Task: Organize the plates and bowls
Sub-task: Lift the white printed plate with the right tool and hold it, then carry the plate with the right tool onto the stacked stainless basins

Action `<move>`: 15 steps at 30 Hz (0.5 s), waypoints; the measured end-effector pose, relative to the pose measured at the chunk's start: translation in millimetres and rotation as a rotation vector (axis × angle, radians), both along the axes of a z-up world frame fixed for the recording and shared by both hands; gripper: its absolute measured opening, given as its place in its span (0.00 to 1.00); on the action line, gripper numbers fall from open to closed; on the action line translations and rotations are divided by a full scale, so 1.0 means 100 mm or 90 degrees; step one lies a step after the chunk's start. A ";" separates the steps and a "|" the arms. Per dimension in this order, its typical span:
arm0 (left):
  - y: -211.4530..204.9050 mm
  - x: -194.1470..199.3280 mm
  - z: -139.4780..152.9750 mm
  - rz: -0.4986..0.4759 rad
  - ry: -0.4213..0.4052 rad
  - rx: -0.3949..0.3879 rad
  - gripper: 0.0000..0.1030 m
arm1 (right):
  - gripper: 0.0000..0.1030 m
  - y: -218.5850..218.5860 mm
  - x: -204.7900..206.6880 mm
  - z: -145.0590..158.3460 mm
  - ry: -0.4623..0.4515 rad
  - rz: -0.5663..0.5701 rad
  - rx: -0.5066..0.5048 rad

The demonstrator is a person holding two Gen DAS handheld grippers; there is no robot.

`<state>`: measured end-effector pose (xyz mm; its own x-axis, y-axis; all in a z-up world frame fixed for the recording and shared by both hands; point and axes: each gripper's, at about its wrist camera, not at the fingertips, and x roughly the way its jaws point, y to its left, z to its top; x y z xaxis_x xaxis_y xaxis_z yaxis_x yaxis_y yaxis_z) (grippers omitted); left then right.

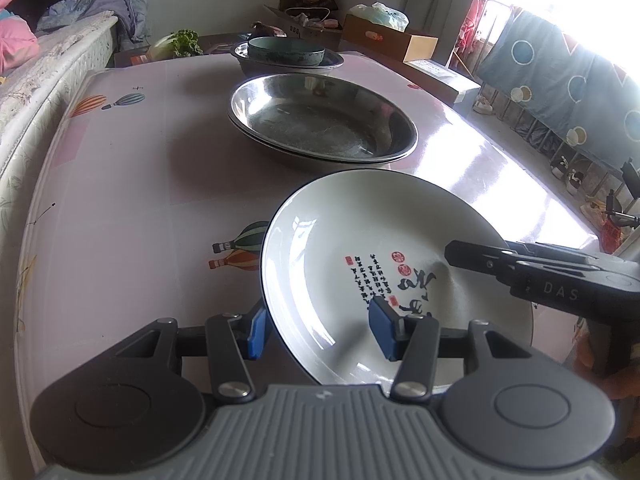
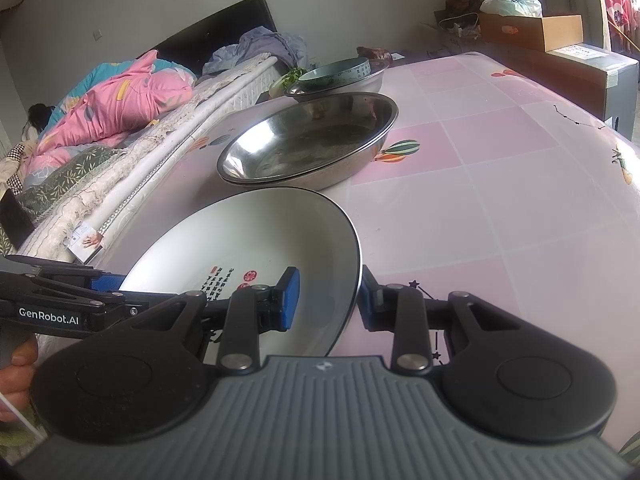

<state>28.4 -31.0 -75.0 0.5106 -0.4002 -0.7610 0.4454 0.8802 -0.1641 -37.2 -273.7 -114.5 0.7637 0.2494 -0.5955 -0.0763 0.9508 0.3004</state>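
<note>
A white ceramic plate (image 1: 360, 264) sits near the front of the pink balloon-print tablecloth (image 1: 120, 184), straddled on both rims by the left gripper (image 1: 320, 330) and the right gripper (image 2: 326, 300), each with jaws spread wide. Just beyond it, stacked steel basins (image 1: 320, 124) block the middle of the table, and farther back a teal bowl (image 1: 286, 50) rests inside another steel basin (image 1: 332, 61). Bare cloth lies open to the left and right of this row. A mattress (image 1: 44, 76) borders the left edge.
</note>
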 end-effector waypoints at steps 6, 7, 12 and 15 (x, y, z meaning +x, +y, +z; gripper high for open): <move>-0.07 -0.01 -0.02 -0.004 -0.024 0.023 0.53 | 0.29 0.01 0.00 0.00 -0.002 -0.001 -0.005; -0.08 -0.01 -0.02 -0.003 -0.028 0.025 0.53 | 0.29 0.02 0.00 0.00 -0.003 0.000 -0.009; -0.11 -0.02 -0.02 0.001 -0.040 0.031 0.55 | 0.32 0.10 0.00 0.01 -0.012 0.007 -0.054; -0.11 -0.01 -0.02 0.006 -0.037 0.030 0.55 | 0.35 0.15 0.00 0.01 -0.015 0.009 -0.070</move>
